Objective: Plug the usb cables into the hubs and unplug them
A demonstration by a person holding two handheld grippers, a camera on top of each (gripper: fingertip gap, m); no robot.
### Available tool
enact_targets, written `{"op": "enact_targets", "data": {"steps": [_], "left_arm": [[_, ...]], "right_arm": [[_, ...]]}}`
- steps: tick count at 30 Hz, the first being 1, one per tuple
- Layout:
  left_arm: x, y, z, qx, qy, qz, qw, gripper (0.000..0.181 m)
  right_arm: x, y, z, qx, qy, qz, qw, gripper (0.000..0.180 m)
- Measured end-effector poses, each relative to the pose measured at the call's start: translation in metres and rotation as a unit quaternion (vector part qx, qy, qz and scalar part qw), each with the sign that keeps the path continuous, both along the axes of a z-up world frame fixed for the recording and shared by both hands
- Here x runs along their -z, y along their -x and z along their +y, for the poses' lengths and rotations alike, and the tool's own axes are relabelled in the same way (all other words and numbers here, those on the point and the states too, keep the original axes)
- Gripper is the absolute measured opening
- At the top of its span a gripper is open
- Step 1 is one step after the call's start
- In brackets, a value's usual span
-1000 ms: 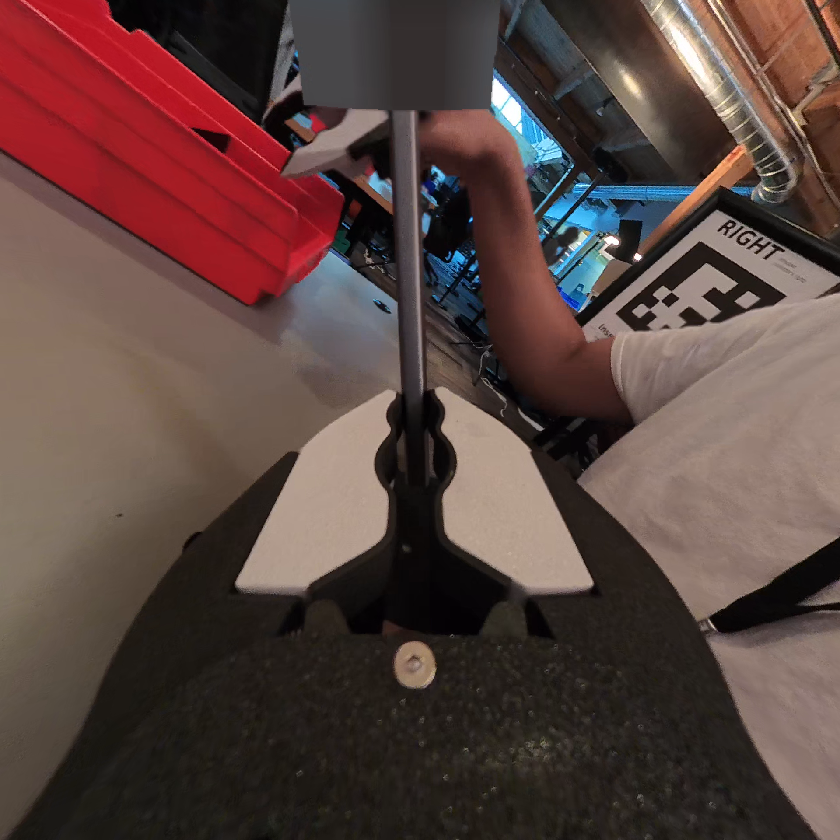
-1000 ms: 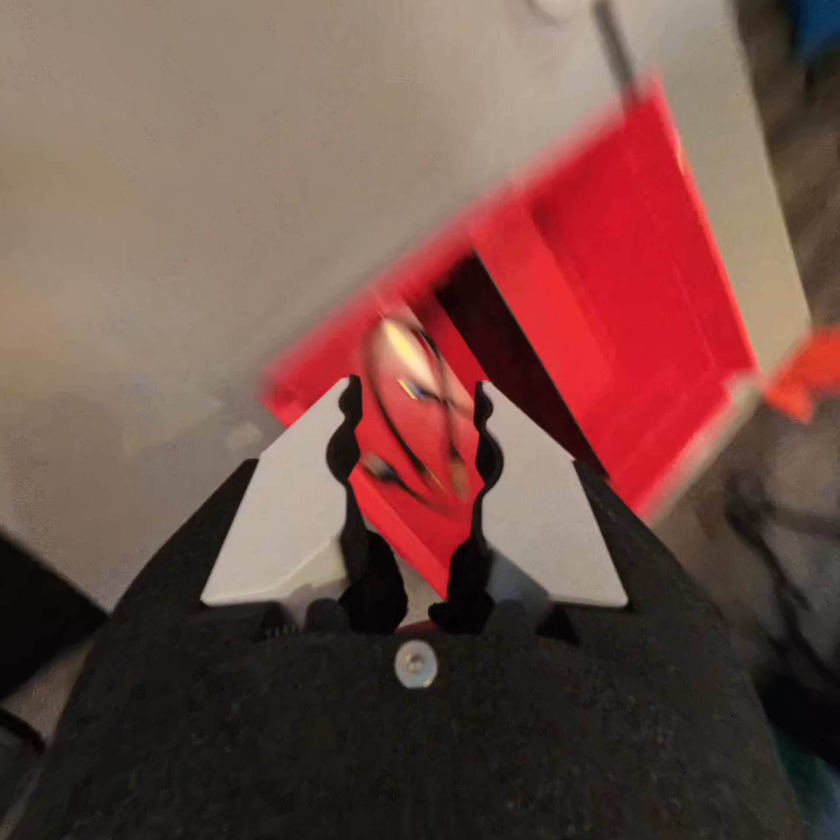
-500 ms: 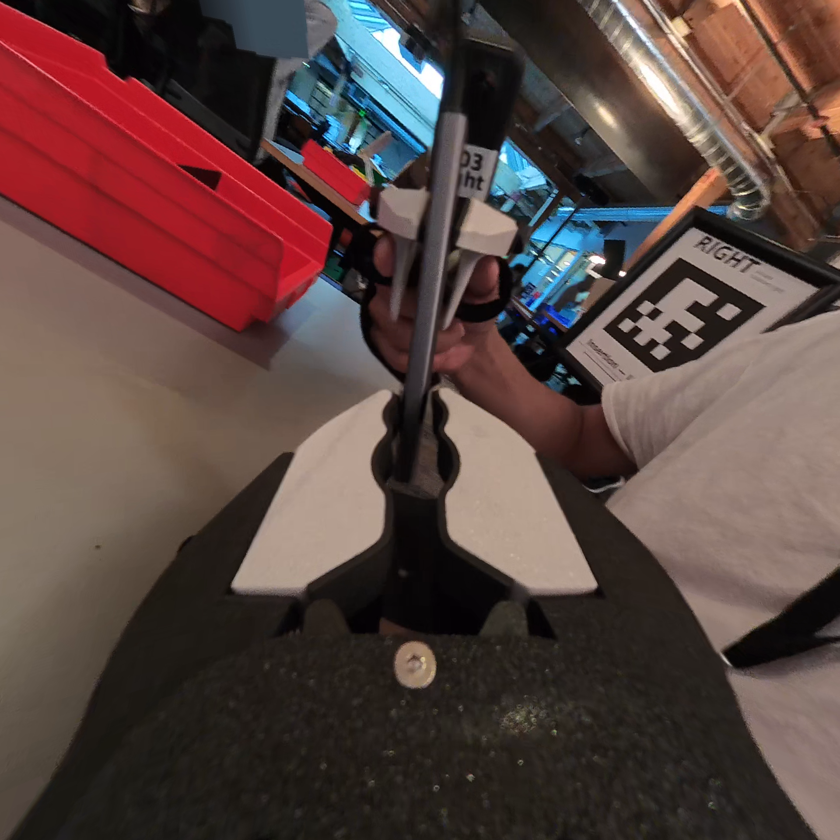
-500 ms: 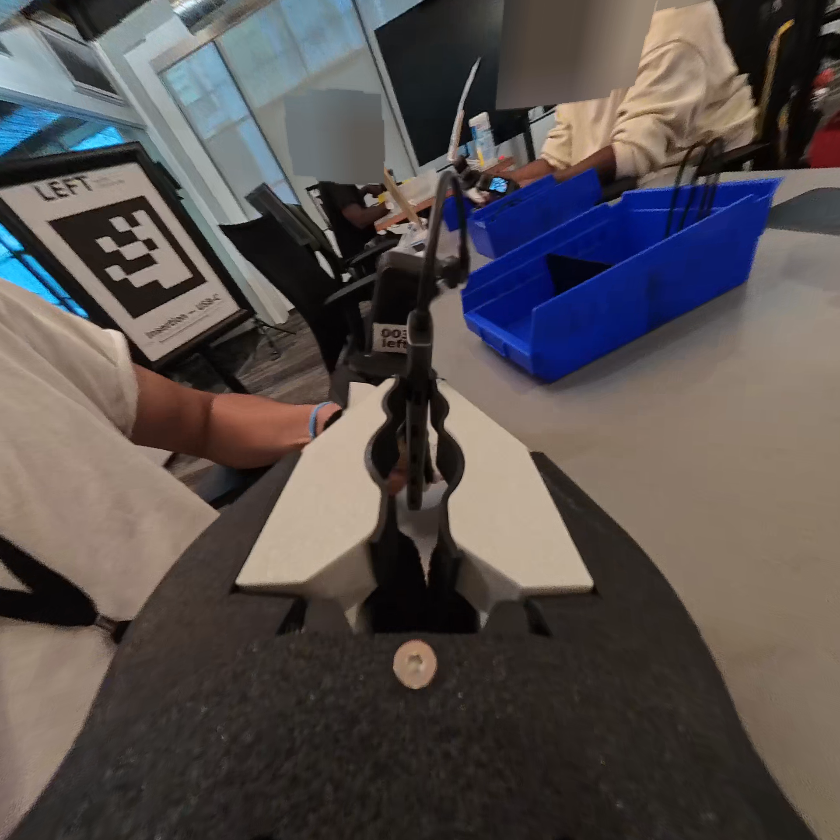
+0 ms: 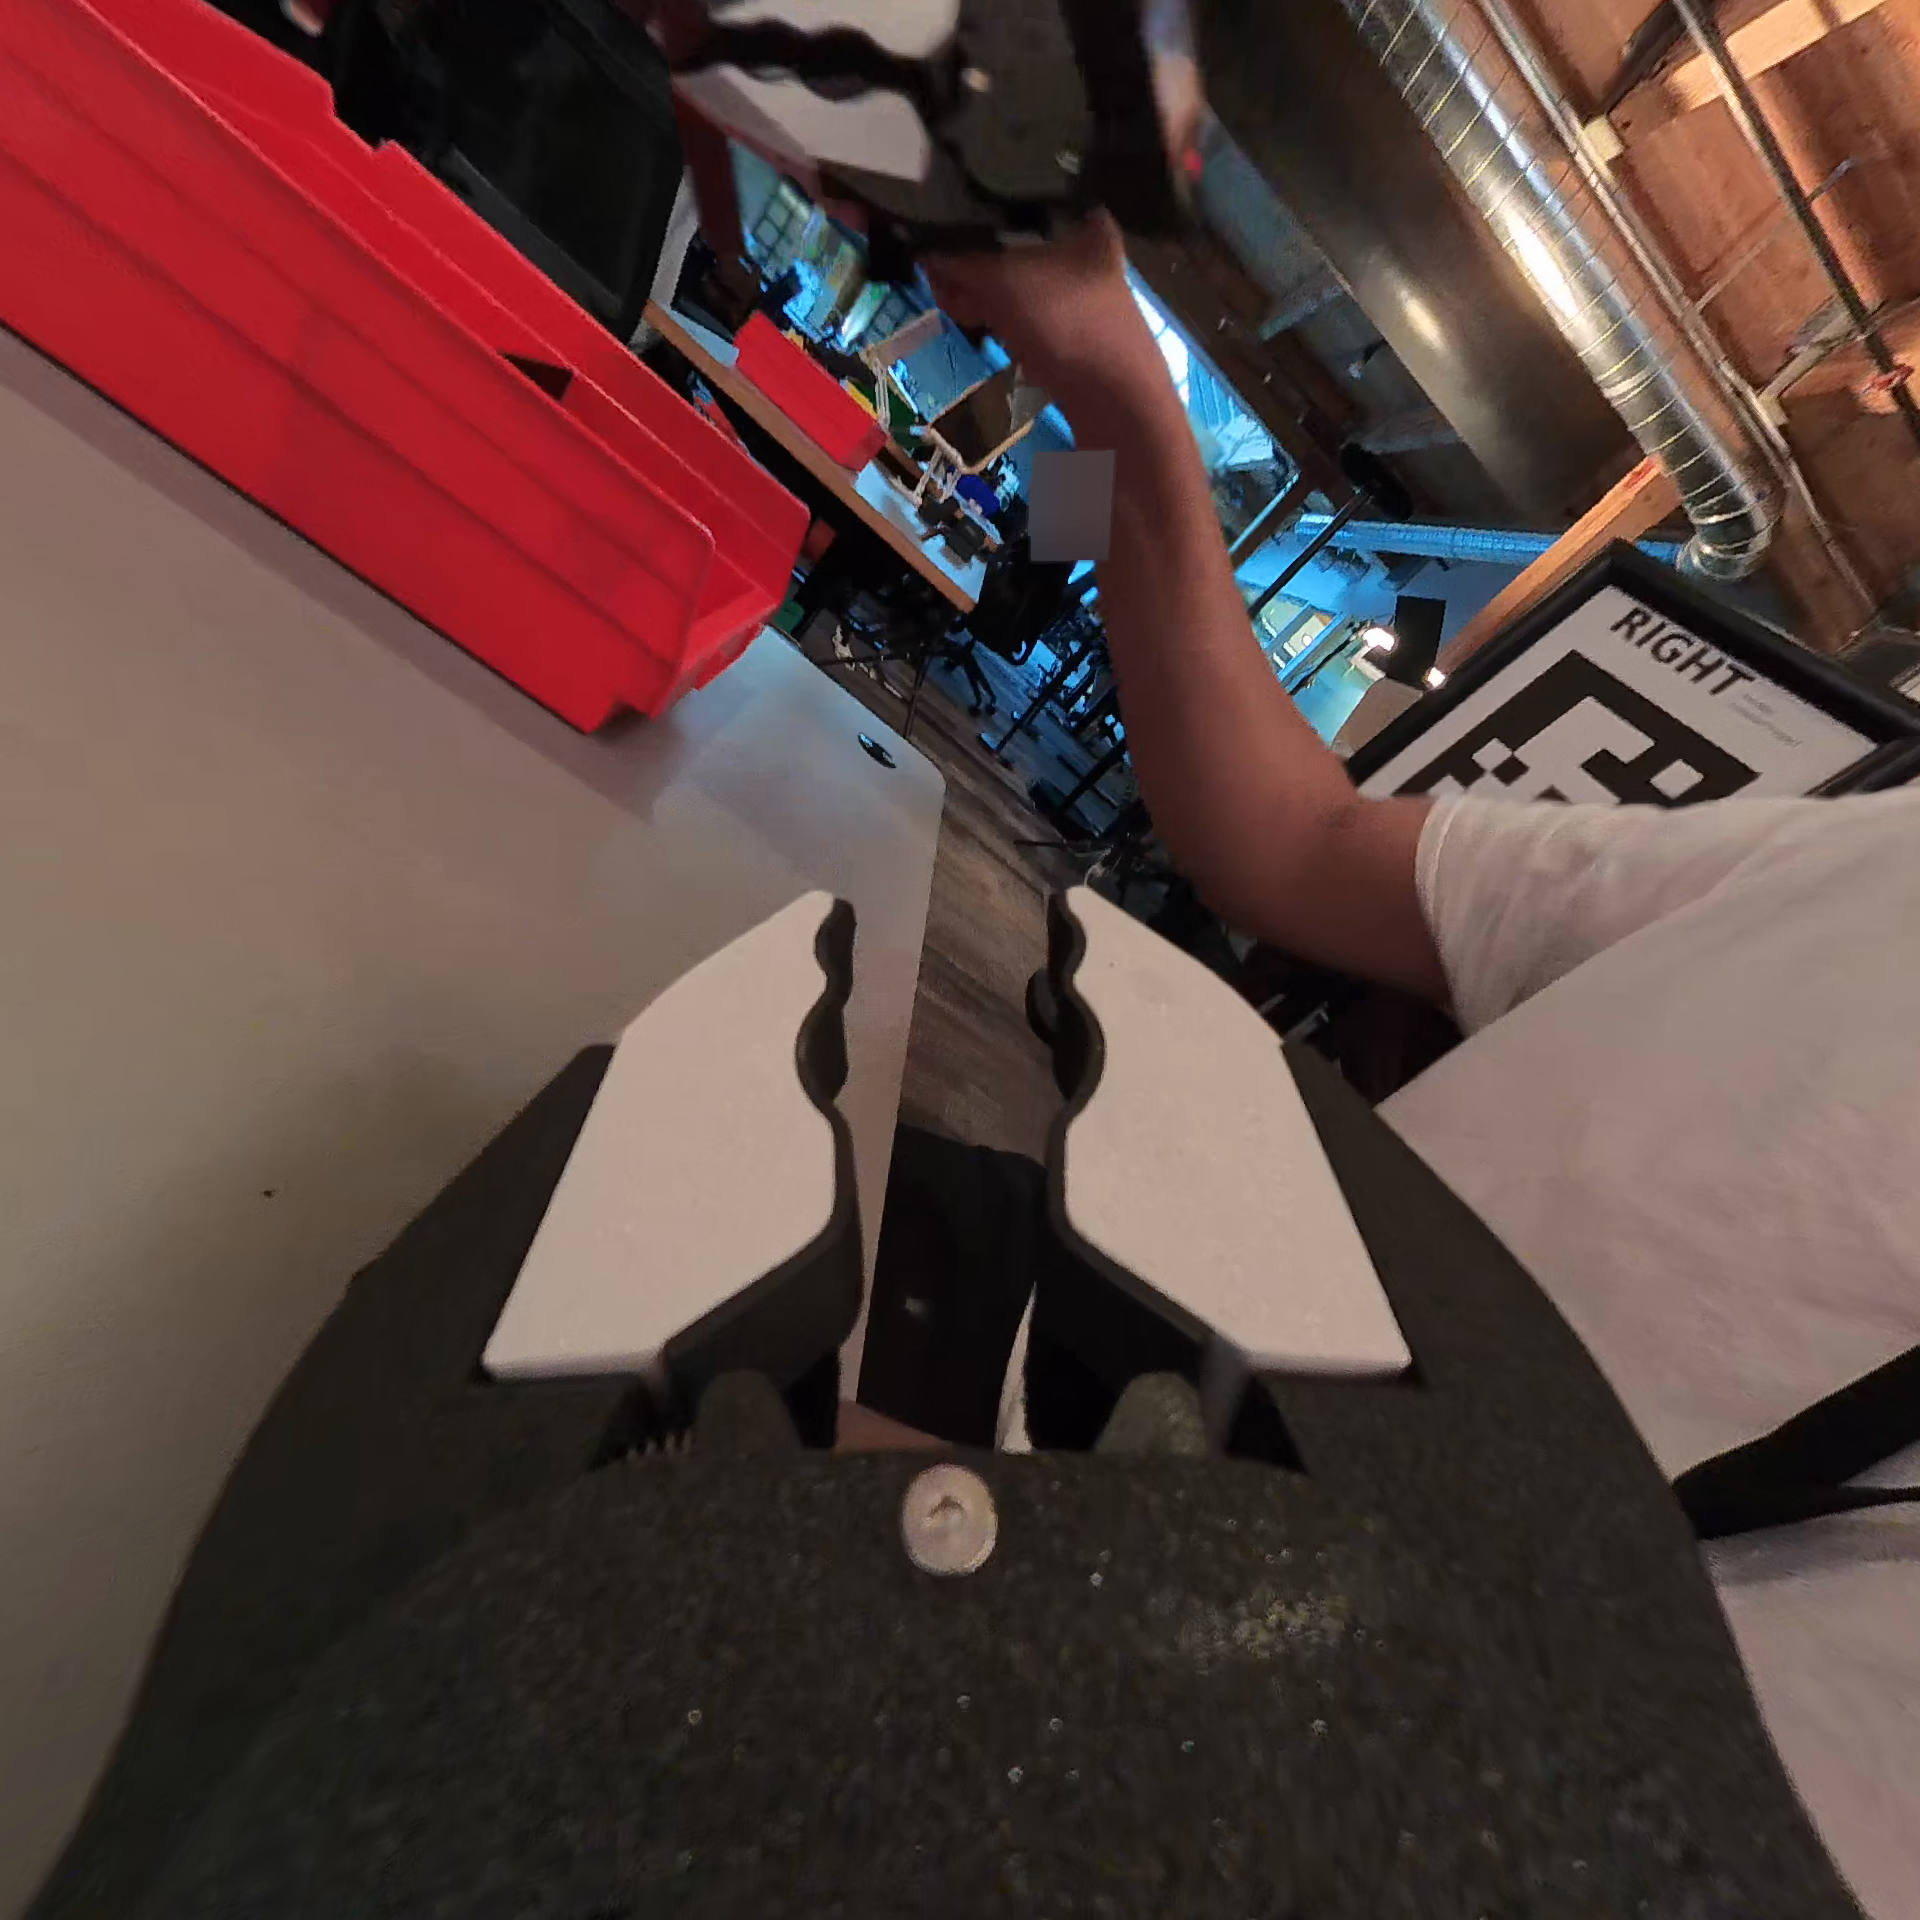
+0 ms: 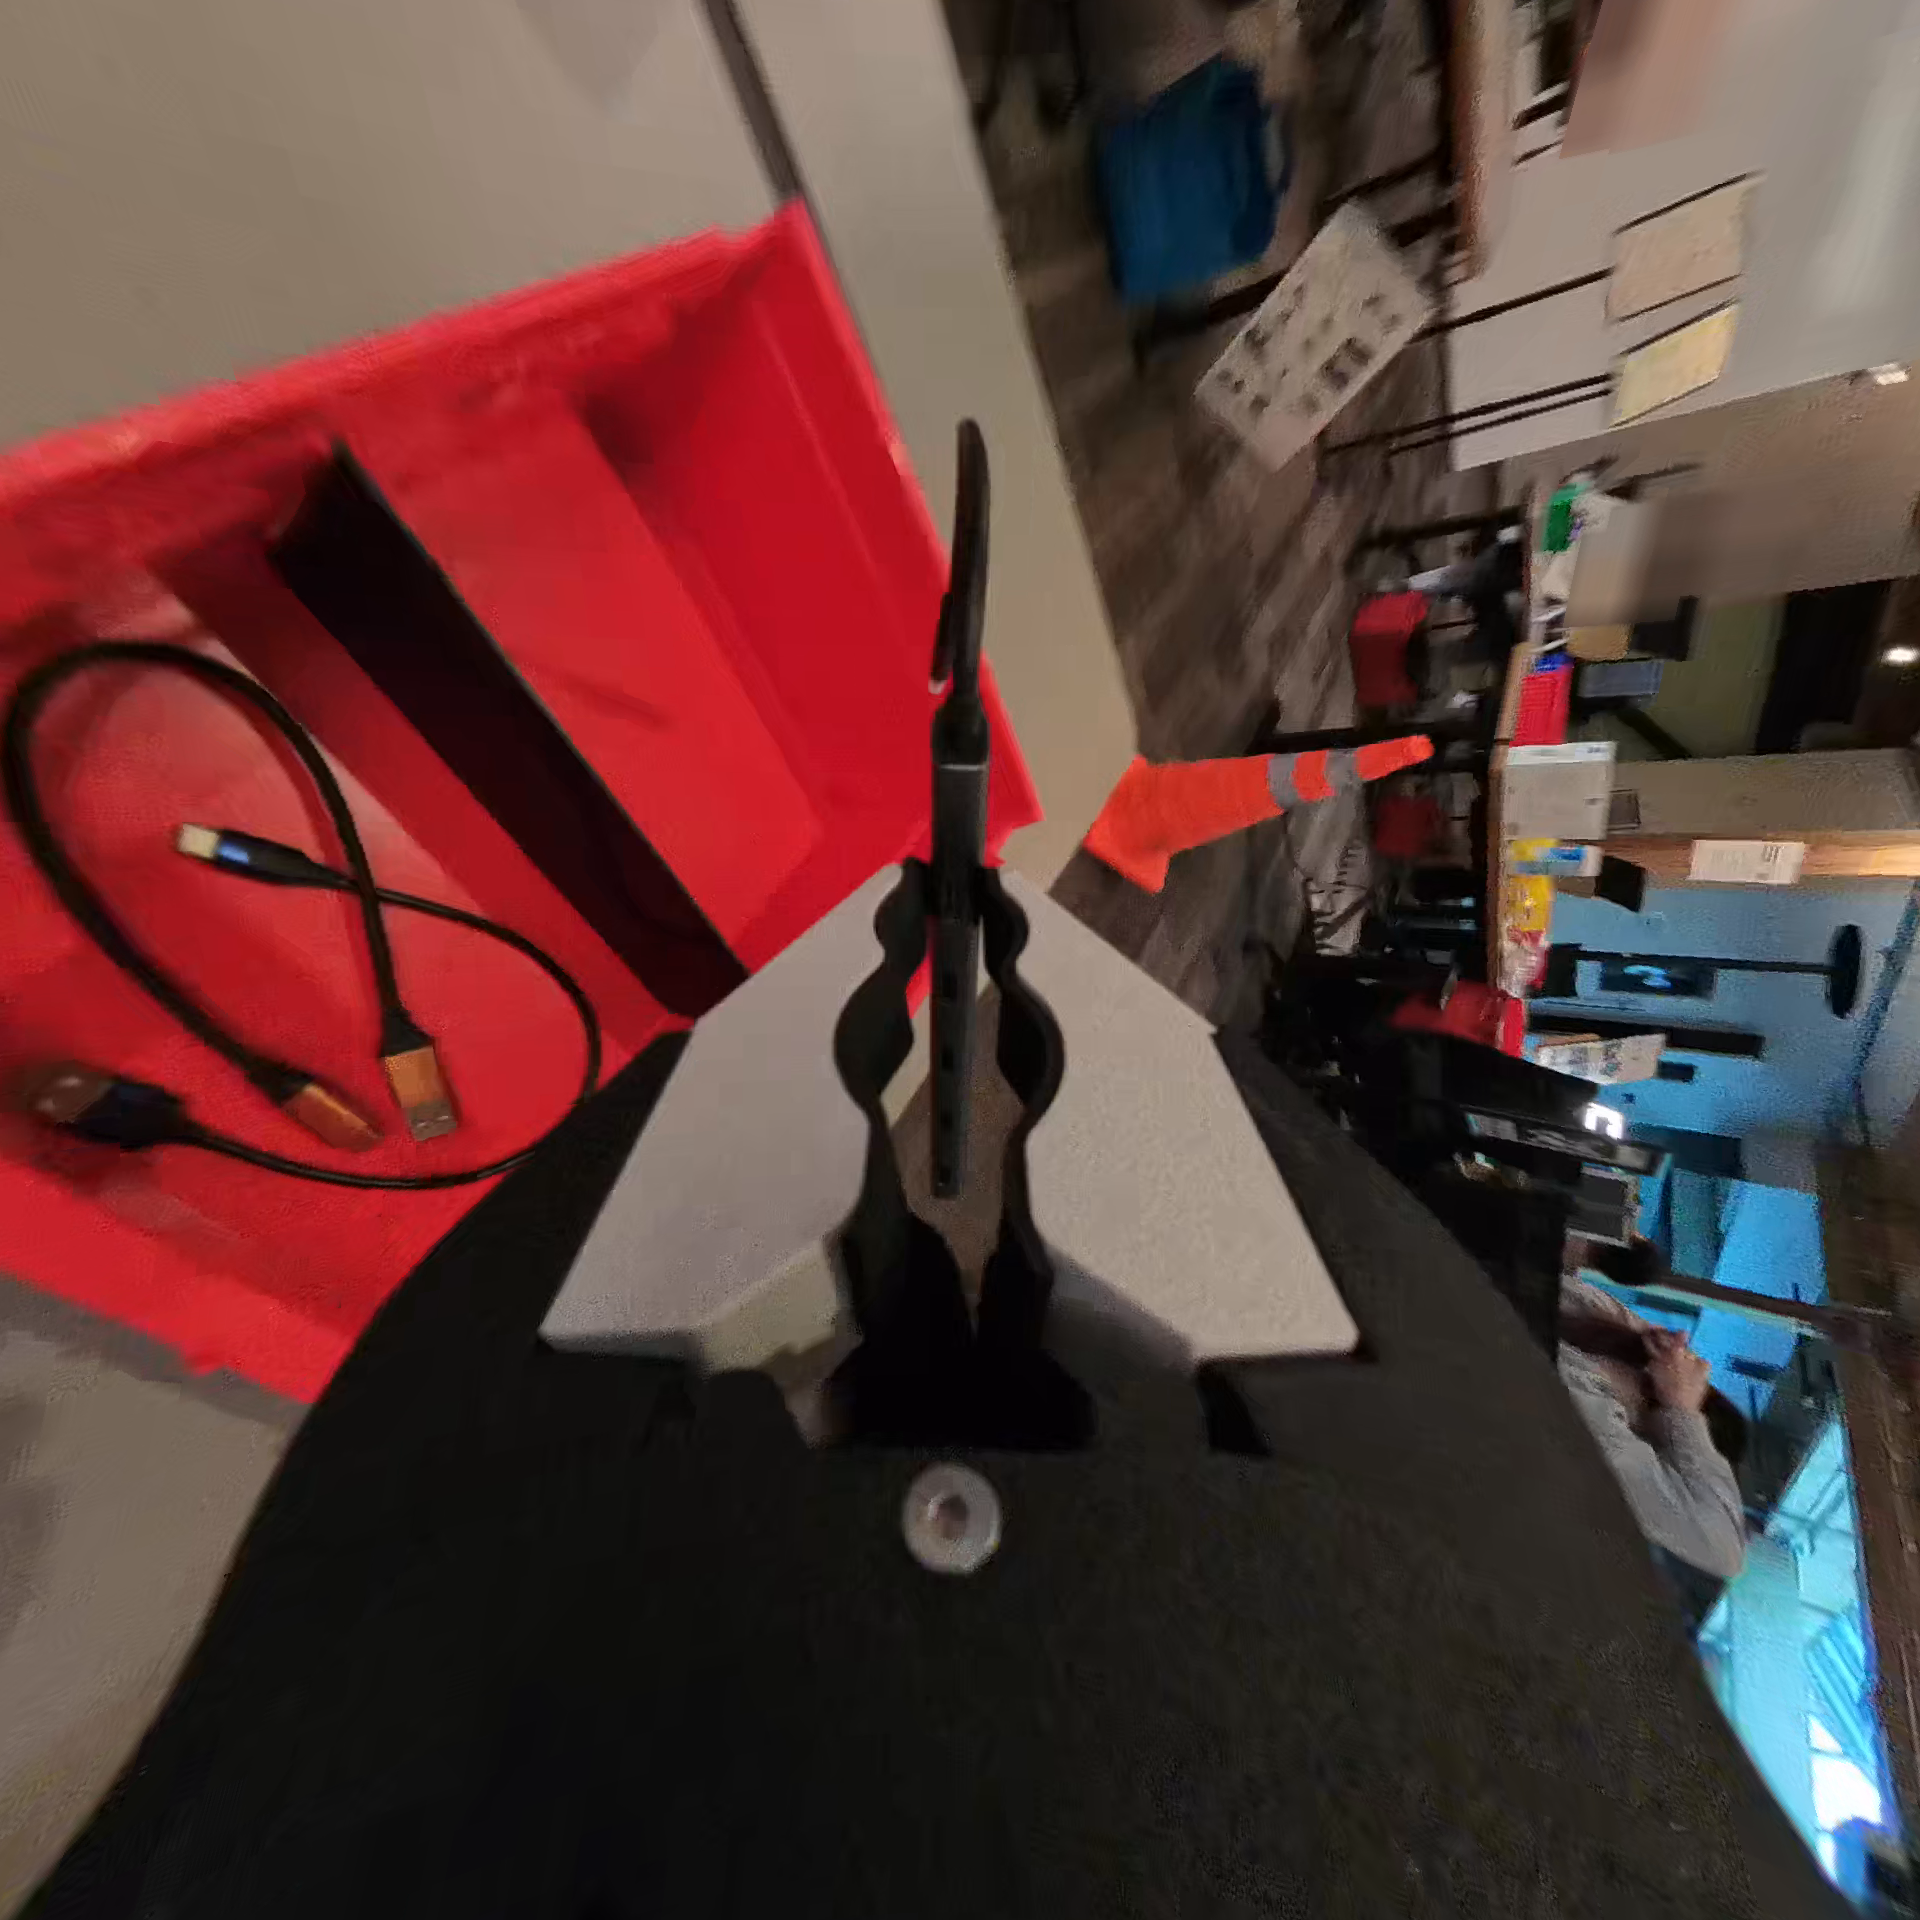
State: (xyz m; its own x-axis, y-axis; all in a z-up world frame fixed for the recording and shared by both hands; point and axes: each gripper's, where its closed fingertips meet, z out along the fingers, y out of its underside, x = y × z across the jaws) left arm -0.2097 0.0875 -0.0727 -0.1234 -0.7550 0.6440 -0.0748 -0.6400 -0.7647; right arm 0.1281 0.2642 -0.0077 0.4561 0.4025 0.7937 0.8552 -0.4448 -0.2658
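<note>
My right gripper (image 6: pixel 956 883) is shut on a slim dark USB hub (image 6: pixel 956 997), which stands on edge between the fingers with its short cable tail (image 6: pixel 968 540) pointing away. It hangs over a red bin (image 6: pixel 675 499) in which several black USB cables (image 6: pixel 343 935) with orange and dark plugs lie loose. My left gripper (image 5: pixel 951 914) is open and empty, low over the grey table (image 5: pixel 312 935) near its edge. The right gripper (image 5: pixel 790 57) also shows high up in the left wrist view, held by a hand.
A black divider (image 6: pixel 499 727) splits the red bin, which also shows at the back left in the left wrist view (image 5: pixel 364 416). The person's arm (image 5: pixel 1195 675) crosses ahead. A framed marker board (image 5: pixel 1621 727) stands to the right. An orange cone (image 6: pixel 1247 790) is beyond the table. Some 40 cm of space lies between my two pairs of fingers.
My left gripper has opened and let go of the hub. My right gripper has closed on the hub and swung it up and over to the red bin.
</note>
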Motion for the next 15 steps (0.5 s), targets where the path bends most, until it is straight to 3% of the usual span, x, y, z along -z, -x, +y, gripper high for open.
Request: {"op": "enact_targets", "data": {"steps": [6,11,15], "left_arm": [[0.006,-0.007,-0.009,0.008,-0.030,0.024,0.999,0.035],[0.013,-0.006,-0.010,0.007,-0.049,0.042,0.998,0.035],[0.014,-0.003,-0.010,0.007,-0.062,0.048,0.997,0.035]], "right_arm": [[0.085,0.009,0.056,-0.026,0.129,-0.032,0.991,0.009],[0.142,0.028,0.074,-0.005,0.238,0.083,0.968,0.013],[0.153,0.035,0.070,0.039,0.316,0.226,0.921,0.030]]}}
